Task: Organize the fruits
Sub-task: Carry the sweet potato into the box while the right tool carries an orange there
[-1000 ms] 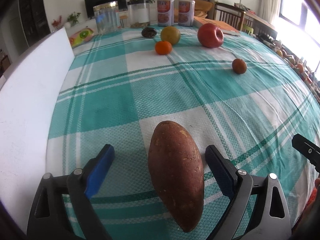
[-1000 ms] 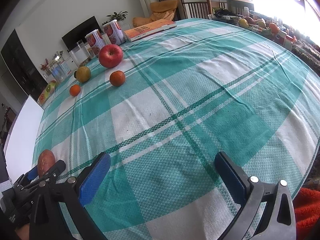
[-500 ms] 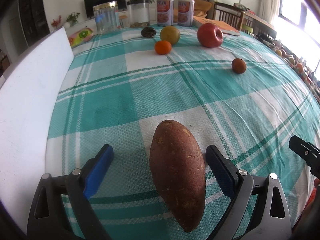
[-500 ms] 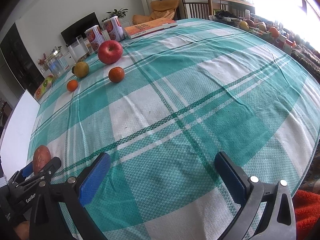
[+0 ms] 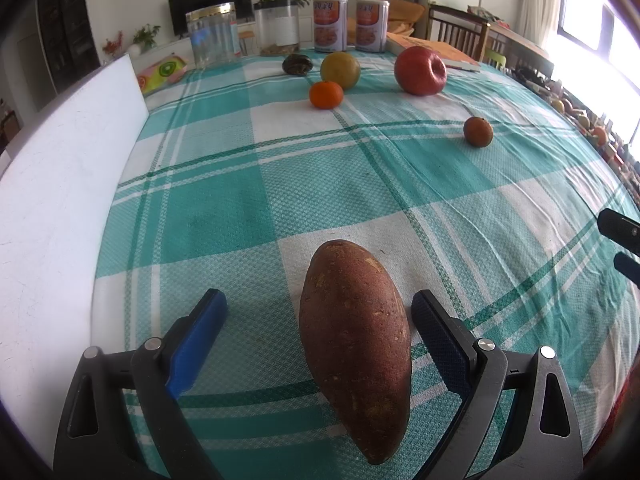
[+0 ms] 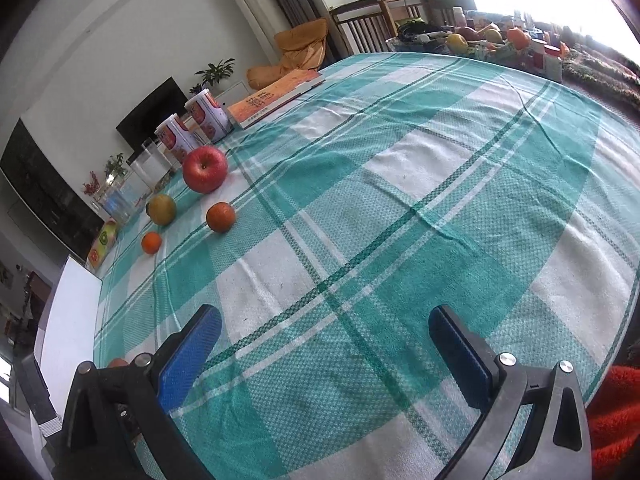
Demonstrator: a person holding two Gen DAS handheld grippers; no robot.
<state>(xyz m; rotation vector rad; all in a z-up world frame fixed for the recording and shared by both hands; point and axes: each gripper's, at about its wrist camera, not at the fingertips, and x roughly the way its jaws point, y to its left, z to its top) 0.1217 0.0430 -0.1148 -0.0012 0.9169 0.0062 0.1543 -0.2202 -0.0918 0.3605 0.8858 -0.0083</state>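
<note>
Left wrist view: the left gripper (image 5: 320, 316) stands with its jaws spread wide; a sweet potato (image 5: 355, 326) lies lengthwise between the blue pads on the checked tablecloth (image 5: 208, 216), closer to the right-hand pad, and contact with that pad cannot be confirmed. At the far edge stand two labelled tins (image 5: 330, 24), one clear jar with a gold lid (image 5: 212, 34) and one clear planter (image 5: 280, 26); their contents cannot be made out. Fruit count: one red apple (image 5: 420, 71), one yellow-green round fruit (image 5: 340, 69), two small oranges (image 5: 326, 95), one dark fruit (image 5: 297, 65).

Right wrist view: the right gripper (image 6: 324, 344) is open wide over bare cloth, holding nothing. The apple, the yellow-green fruit and both oranges lie well apart from it.
</note>
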